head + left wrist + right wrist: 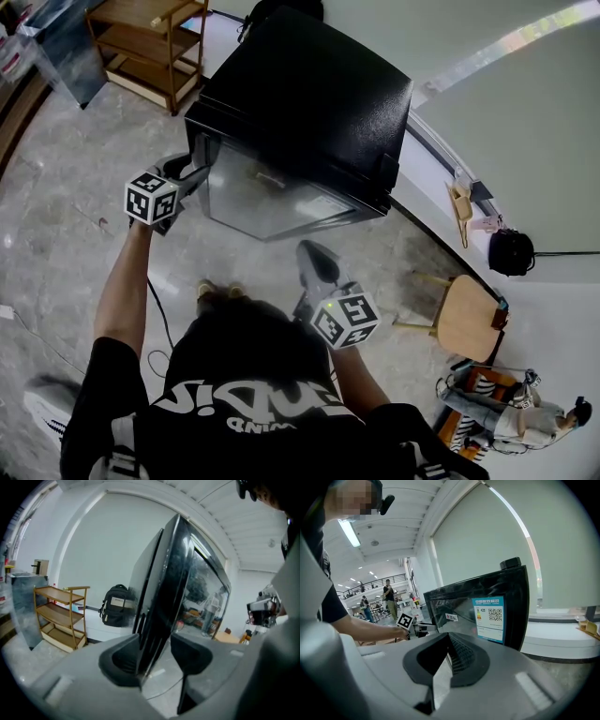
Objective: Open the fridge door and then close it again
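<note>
The floor (75,253) under the fridge (309,94) is polished grey stone with pale veining, and it gives back the ceiling lights. Behind the fridge stands a plain pale wall (506,141) above a low white ledge. A wooden shelf rack (150,42) with 3 open boards stands behind the fridge on its handle side, and a black backpack (116,605) leans against the ledge close to the fridge's back. On the hinge side, well apart from the fridge, are a round-seated wooden chair (464,319) and a black bag (511,251). The fridge is a small boxy cabinet standing on the floor in front of the person. Its top is matt black, and a round hinge cap sits on the front corner. The fridge door (272,197) is dark glass in a glossy black frame; it mirrors the room and carries a blue-and-white label (490,618) near the hinge side. The left gripper (192,173) is at the upper part of the door's free edge, on the side away from the hinge. Its 2 jaws stand wide apart astride that edge. 1 dark pad lies against the outer side of the frame, and a strip of glass shows between the frame and the other pad. The right gripper (314,251) hangs in front of the door, near it but not touching. Its ribbed pads are closed together on nothing. Both grippers have smooth grey moulded bodies, and each carries a cube of black-and-white square markers.
</note>
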### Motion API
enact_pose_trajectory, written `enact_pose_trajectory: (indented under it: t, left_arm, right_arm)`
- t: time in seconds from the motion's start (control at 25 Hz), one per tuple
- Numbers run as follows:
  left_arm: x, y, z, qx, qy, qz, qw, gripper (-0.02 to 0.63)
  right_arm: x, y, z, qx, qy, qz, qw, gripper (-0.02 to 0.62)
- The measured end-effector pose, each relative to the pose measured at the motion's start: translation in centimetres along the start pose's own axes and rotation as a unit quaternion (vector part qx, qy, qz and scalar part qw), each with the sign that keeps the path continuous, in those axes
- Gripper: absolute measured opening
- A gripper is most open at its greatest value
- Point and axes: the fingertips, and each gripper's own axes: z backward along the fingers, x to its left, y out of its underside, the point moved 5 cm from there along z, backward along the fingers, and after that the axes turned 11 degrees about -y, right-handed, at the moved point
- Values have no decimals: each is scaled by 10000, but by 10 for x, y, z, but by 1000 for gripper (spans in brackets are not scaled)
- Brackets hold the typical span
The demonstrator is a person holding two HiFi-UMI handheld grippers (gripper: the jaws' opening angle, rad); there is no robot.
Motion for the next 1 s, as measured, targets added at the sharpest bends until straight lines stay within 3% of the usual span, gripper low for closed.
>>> enact_pose_trajectory:
  t: [0.44,1.0]
  left_arm:
    - [-4,0,1,40,-65,-42,10000,201]
    - [-30,34,63,-52,-402,222,9989,186]
  right_arm:
    - [-2,0,-1,21,-59,-4,10000,-3]
    - [8,1,0,-23,-333,146,9993,-3]
